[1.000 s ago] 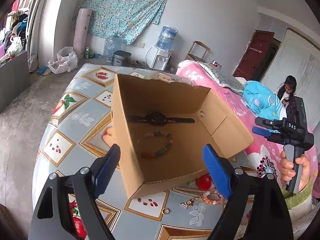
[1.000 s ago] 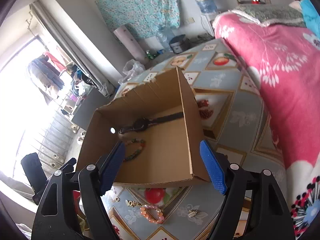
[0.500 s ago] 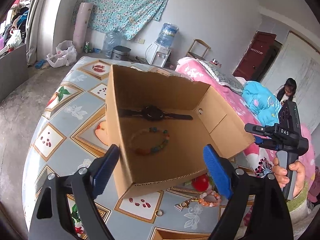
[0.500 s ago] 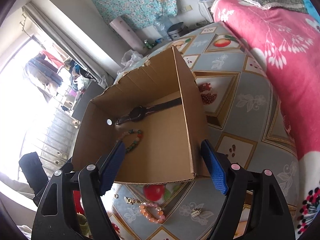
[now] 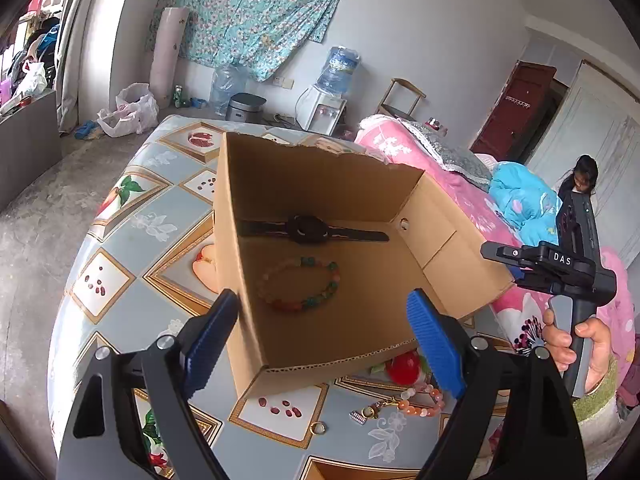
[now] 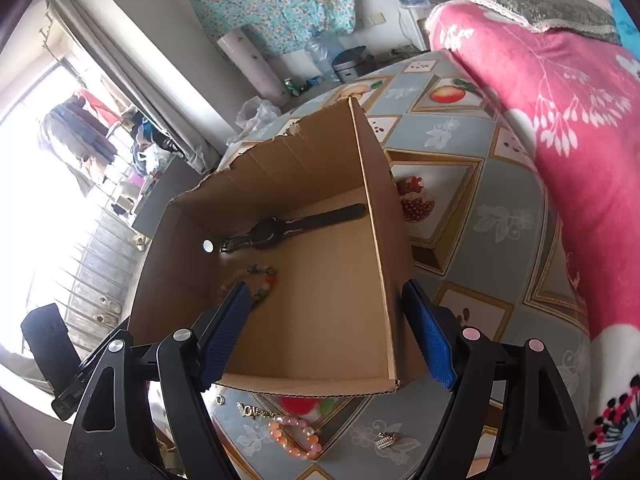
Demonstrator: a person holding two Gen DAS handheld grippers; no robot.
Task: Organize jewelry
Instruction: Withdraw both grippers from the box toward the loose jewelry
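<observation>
Left gripper: fingers spread wide, nothing between them, held above the near left corner of the cardboard box. The box stands open-topped on a table covered in a fruit-patterned cloth.

Inside the box, two items lie on the floor. A black watch lies flat against the far wall, strap stretched out to both sides. Nearer the front lies a bracelet of mixed-colour beads in a loose ring, apart from the watch.

On the cloth just in front of the box, further jewelry remains outside it — a small gold ring, a small silver charm and a bracelet of orange and white beads. The three lie near each other, none touching the box.

Right gripper: fingers likewise parted and holding nothing; it is held over the near edge of the box from the opposite side, its right finger just outside the box wall. A pink flowered blanket lies beside the table on the right.
</observation>
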